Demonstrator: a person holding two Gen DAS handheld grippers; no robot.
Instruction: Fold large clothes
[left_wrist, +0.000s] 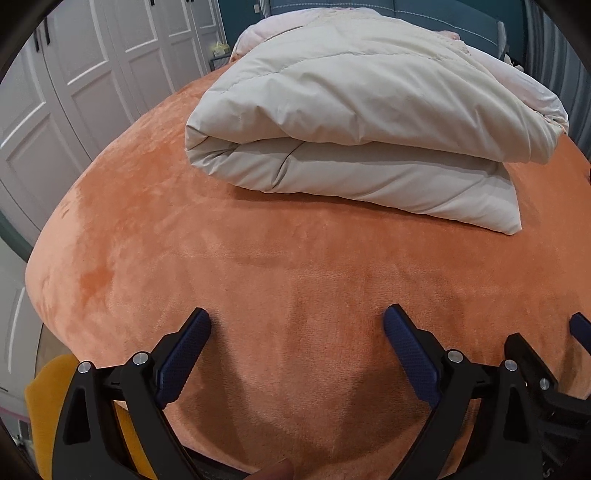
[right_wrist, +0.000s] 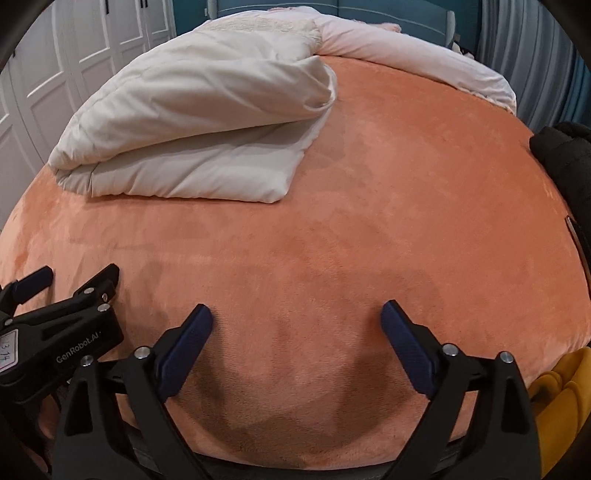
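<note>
Orange plush bedspread (left_wrist: 184, 240) lies bare between both grippers' fingers. Left gripper (left_wrist: 297, 325) and right gripper (right_wrist: 295, 321) spread wide, grasping nothing. Folded cream quilted duvet (left_wrist: 351, 129) sits well beyond the fingertips; fold looks done.

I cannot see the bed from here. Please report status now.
Left claw open, empty. Right claw open, empty. Cream quilt lies folded on orange bed, untouched. Nothing in the way.

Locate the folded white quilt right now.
The folded white quilt lies on the orange bed cover, far side from both grippers: upper centre in the left wrist view, upper left in the right wrist view, near the white wardrobe doors.
</note>
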